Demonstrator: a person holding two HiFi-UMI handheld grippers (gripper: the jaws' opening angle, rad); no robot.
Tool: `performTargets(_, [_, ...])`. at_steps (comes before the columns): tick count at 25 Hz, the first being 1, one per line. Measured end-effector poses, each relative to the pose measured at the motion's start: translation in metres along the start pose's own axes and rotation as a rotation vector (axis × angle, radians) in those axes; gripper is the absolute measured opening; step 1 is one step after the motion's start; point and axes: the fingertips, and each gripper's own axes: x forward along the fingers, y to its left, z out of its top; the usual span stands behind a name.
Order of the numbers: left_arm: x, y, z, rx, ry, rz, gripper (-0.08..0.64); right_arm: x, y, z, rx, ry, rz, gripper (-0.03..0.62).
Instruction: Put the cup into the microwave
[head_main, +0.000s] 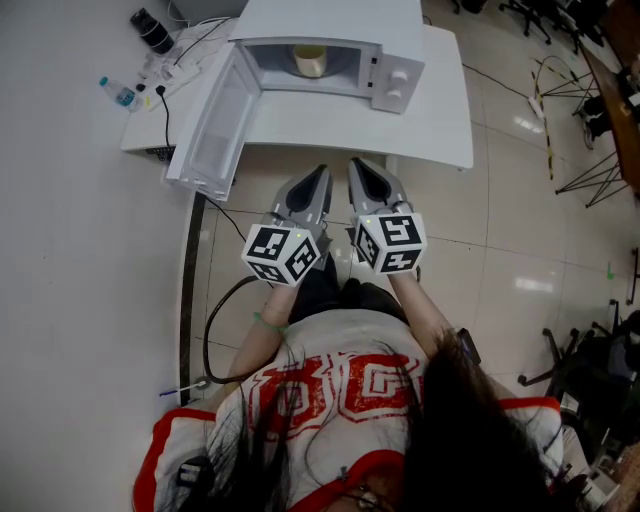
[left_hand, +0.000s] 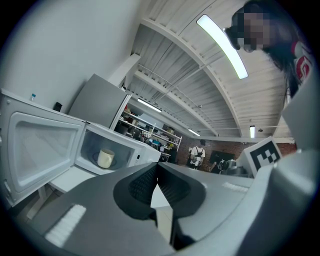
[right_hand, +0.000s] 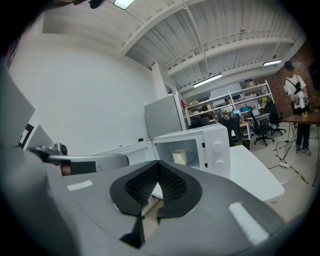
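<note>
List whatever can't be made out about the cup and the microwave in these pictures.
- What the cup holds: in the head view the roof of the microwave covers its top; both gripper views show it side-on and small.
- Markings on the dial: too small in every view.
- Dark objects at the back corner of the table: head view, too small to name.
</note>
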Motion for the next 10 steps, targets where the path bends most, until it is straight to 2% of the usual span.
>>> performTargets(10, [0.0079, -0.0005, -0.0013, 0.005, 0.007, -0.002, 0.000, 0.0047, -0.0073, -0.0002, 0.007, 0.004, 0.001, 0.002])
